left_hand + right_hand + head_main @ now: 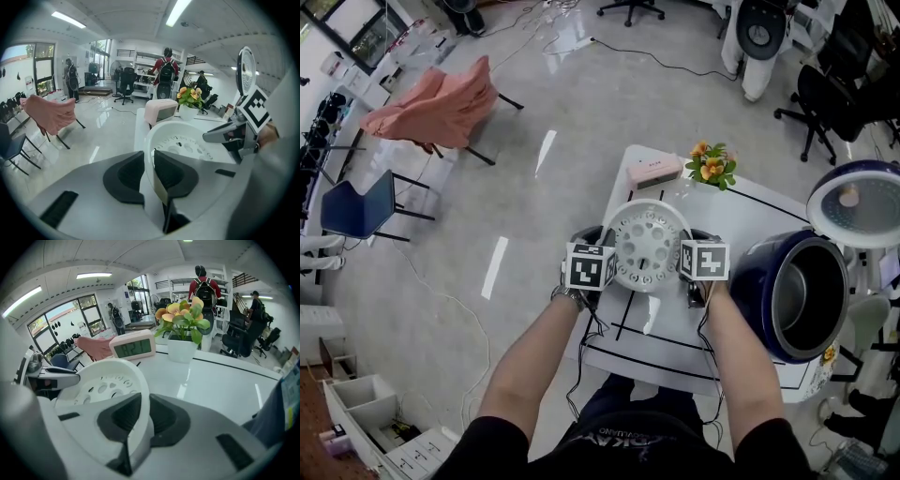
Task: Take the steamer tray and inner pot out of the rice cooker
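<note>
White plastic steamer tray (pixel 647 246) is held over the table (pixel 750 225), just left of the open rice cooker (pixel 766 272), with the inner pot (pixel 806 300) sitting inside the cooker. Left gripper (pixel 149 171) clamps the tray's rim on one side, its jaws drawn close onto the thin wall, and the right gripper (pixel 140 420) pinches the opposite rim the same way

Smooth white plastic is seen in the steamer tray (pixel 647 246). The rice cooker (pixel 758 272) is coated in glossy dark blue, its inner pot (pixel 803 296) made of grey metal. The table (pixel 750 220) is finished glossy white.
</note>
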Motion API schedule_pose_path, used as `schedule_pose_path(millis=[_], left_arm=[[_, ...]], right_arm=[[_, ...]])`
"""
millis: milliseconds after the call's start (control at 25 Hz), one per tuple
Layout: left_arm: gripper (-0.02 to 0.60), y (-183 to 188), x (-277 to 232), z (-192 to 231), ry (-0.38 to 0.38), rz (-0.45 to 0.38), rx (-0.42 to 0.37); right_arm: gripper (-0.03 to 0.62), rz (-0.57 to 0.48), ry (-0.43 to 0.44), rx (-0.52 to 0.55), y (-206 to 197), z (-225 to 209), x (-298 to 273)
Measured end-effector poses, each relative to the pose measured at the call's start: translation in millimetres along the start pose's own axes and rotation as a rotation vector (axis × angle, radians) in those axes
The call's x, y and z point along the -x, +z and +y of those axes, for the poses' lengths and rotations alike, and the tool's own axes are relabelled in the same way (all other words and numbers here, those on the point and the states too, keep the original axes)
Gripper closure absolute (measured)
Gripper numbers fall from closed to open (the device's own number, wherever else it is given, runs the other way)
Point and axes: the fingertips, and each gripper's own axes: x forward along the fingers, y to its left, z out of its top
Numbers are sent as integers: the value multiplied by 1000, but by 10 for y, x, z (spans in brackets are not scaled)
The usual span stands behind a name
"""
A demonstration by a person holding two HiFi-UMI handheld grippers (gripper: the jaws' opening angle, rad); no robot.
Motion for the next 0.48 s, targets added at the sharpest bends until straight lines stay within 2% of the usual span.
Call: schedule_pose_path(millis=[480], left_arm=[[508,-30,-45,15,2,4,-21]], right_arm=[[542,-10,-9,14,17,0,-27]])
